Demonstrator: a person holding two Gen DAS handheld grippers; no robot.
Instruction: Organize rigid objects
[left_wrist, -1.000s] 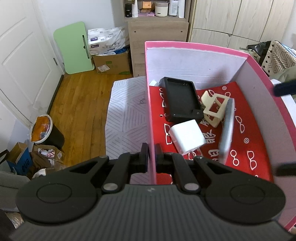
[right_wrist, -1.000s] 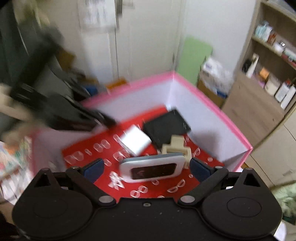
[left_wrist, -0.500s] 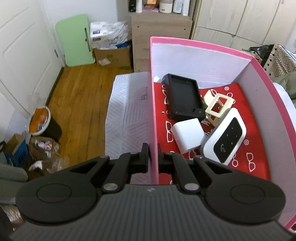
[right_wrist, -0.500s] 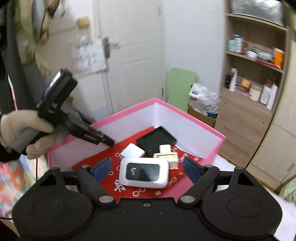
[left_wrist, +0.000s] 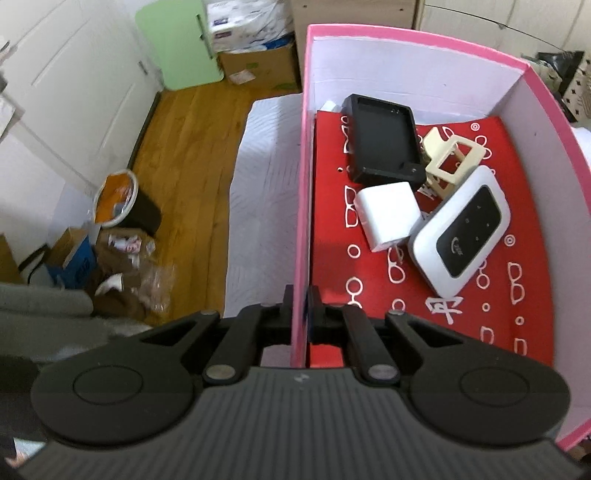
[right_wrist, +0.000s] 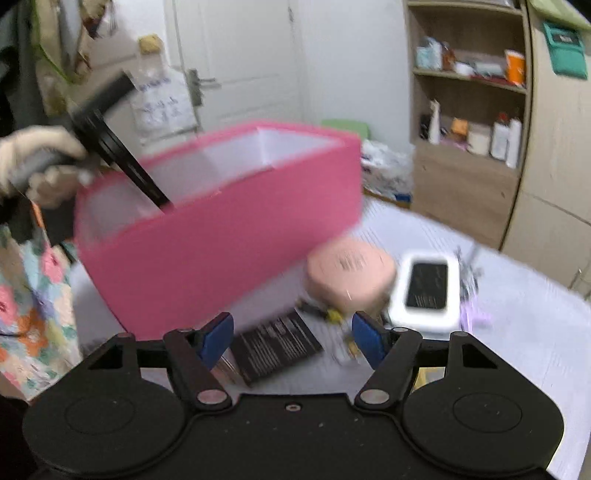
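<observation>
**Q:** Contents of the pink box (left_wrist: 417, 42)?

**A:** Four items on a red liner printed with white spectacles: a black tray-like case (left_wrist: 384, 142) near the far wall; a cream plastic frame (left_wrist: 452, 158) just beside it; a white cube charger (left_wrist: 388, 216) touching the case's near end; a white pocket router with a black face (left_wrist: 461, 234) lying flat beside the charger.

**Q:** State of the two tongs?

**A:** Left gripper (left_wrist: 300, 306): clamped on the box's left wall, one finger outside, one inside. Right gripper (right_wrist: 291, 338): jaws closing, nothing between them, pads touching nothing.

**Q:** What lies outside the box?

**A:** On the white table cover (right_wrist: 517, 332), near the right gripper: a black card with white print (right_wrist: 277, 345), a pink round-cornered case (right_wrist: 349, 275), a white device with a dark face (right_wrist: 426, 290).

**Q:** What is hard to read?

**A:** The right wrist view is motion-blurred; small yellow and lilac bits near the pink case cannot be identified. A gloved hand (right_wrist: 33, 158) at the left edge grips the other tool's handle.
</observation>
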